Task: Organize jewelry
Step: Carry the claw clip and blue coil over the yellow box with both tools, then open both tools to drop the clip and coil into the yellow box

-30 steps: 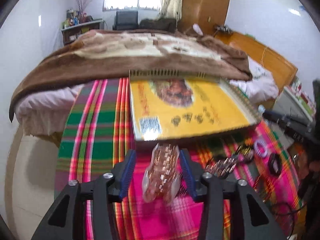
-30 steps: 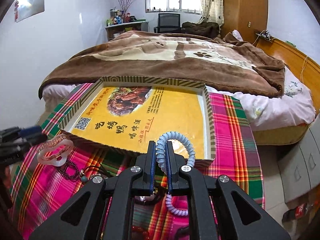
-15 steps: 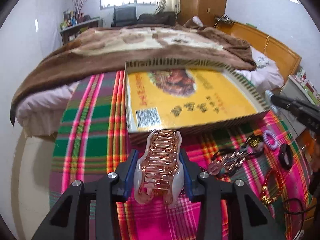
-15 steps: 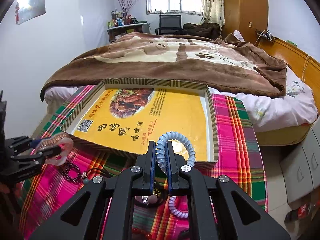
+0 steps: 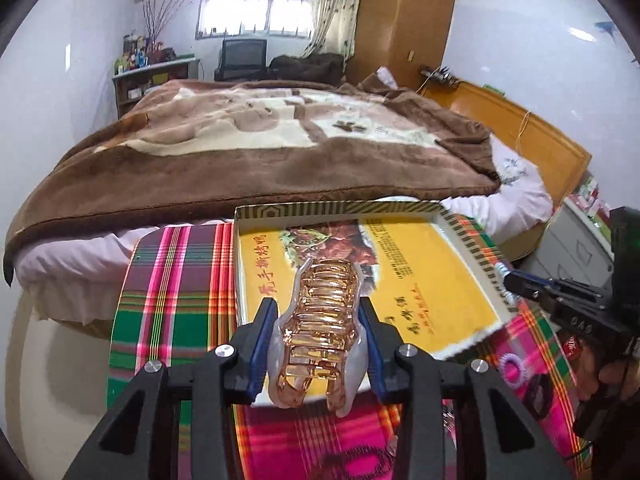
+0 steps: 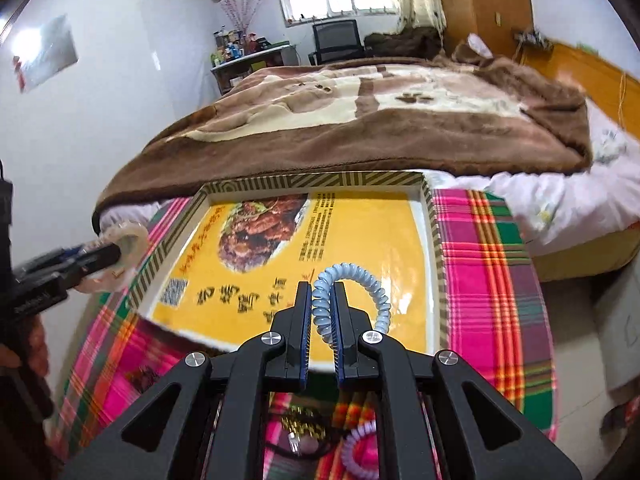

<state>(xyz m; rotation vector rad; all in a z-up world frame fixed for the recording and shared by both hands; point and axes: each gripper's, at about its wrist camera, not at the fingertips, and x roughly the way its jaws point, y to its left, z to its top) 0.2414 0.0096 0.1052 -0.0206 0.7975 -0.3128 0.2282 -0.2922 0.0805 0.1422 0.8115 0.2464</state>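
While our left tongs (image 5: 320, 340) clamp the hair claw (image 5: 320, 332) lengthwise and our right tongs (image 6: 320, 320) pinch the spiral hair tie (image 6: 352, 292), the yellow tray (image 6: 434, 220) lies directly ahead of both.

Your left wrist view looks down-forward, close over yellow tray (image 5: 436, 280), bed (image 5: 256, 148) behind. Your right wrist view faces same tray (image 6: 360, 240), bed (image 6: 380, 120); window at top in both.
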